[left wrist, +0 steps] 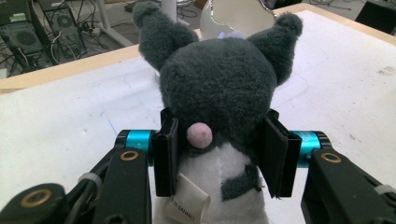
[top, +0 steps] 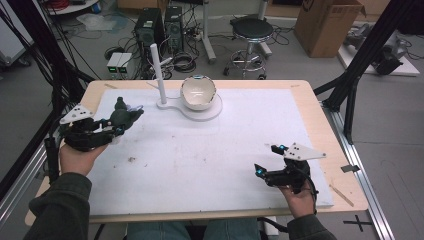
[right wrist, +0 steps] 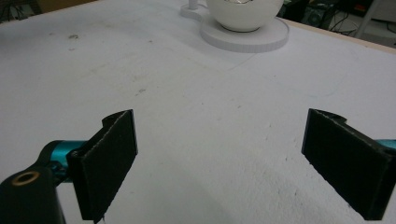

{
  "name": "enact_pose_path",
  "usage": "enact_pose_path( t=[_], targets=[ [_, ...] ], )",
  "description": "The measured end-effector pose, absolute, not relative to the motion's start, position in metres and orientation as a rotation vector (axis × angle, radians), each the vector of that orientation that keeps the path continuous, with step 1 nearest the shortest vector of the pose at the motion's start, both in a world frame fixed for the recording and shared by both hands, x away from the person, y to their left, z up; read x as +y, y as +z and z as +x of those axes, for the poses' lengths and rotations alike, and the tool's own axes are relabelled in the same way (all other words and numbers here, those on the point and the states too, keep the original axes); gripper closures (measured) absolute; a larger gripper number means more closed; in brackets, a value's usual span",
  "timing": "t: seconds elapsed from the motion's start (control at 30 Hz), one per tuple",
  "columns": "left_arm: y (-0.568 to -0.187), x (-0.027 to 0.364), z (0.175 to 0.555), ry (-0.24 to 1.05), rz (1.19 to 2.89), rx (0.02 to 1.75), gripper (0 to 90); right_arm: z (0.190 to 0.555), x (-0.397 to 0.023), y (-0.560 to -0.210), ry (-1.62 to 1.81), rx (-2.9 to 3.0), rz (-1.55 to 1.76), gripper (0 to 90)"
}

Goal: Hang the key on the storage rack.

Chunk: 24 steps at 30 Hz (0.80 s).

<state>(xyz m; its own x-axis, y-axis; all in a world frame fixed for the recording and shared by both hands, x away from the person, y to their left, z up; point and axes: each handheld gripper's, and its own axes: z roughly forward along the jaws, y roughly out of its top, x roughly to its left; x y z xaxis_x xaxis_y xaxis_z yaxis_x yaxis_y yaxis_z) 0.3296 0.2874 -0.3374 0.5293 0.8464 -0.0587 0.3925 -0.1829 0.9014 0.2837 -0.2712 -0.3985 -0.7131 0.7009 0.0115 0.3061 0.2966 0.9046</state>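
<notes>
My left gripper (left wrist: 217, 156) is clamped on a dark grey plush toy (left wrist: 219, 88): the two black pads press into its sides just below the head, one on each flank. I see the toy from behind, with two rounded ears up top, a small pink tail between my jaws and a white lower body with a paper tag (left wrist: 187, 205) hanging near the left pad. In the high view my left gripper (top: 117, 125) holds the toy (top: 124, 116) over the left part of the white mat (top: 210, 165), ears pointing toward the far edge; whether the toy touches the mat I cannot tell.

My right gripper (right wrist: 233, 158) stands wide open, with bare mat (right wrist: 210, 107) between its two black pads and nothing in its hold. In the high view it (top: 267, 160) sits near the right front corner of the mat, well apart from the toy, in my right hand (top: 299, 197).

Beyond both, at the far middle of the mat, a white bowl (top: 198, 92) tilts on a flat white base (top: 202, 111), its opening facing me, and a thin white post (top: 158, 72) rises upright just beside it on the left. The mat lies on a light wooden table (top: 320, 115). Behind the table, on the floor, are a round stool (top: 252, 30), a cardboard box (top: 327, 25) and tangled cables.
</notes>
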Motion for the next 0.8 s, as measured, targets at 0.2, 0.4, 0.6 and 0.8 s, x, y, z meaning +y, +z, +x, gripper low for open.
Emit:
enact_pose_path(
  t=[0.2,0.4,0.6,0.8],
  targets=[
    [-0.332,0.279,0.338,0.565,1.769,1.029,54.5,0.284,-0.273,-0.398,1.398,2.173,0.912,9.7],
    [-0.325,0.273,0.344,0.563,1.749,1.028,54.7,0.283,-0.274,-0.399,1.401,2.167,0.916,9.7],
    [-0.319,0.266,0.350,0.578,1.757,1.031,54.8,0.283,-0.273,-0.398,1.407,2.171,0.908,9.7],
    [-0.310,0.263,0.358,0.583,1.741,1.030,54.8,0.283,-0.272,-0.397,1.416,2.171,0.899,9.7]
  ],
)
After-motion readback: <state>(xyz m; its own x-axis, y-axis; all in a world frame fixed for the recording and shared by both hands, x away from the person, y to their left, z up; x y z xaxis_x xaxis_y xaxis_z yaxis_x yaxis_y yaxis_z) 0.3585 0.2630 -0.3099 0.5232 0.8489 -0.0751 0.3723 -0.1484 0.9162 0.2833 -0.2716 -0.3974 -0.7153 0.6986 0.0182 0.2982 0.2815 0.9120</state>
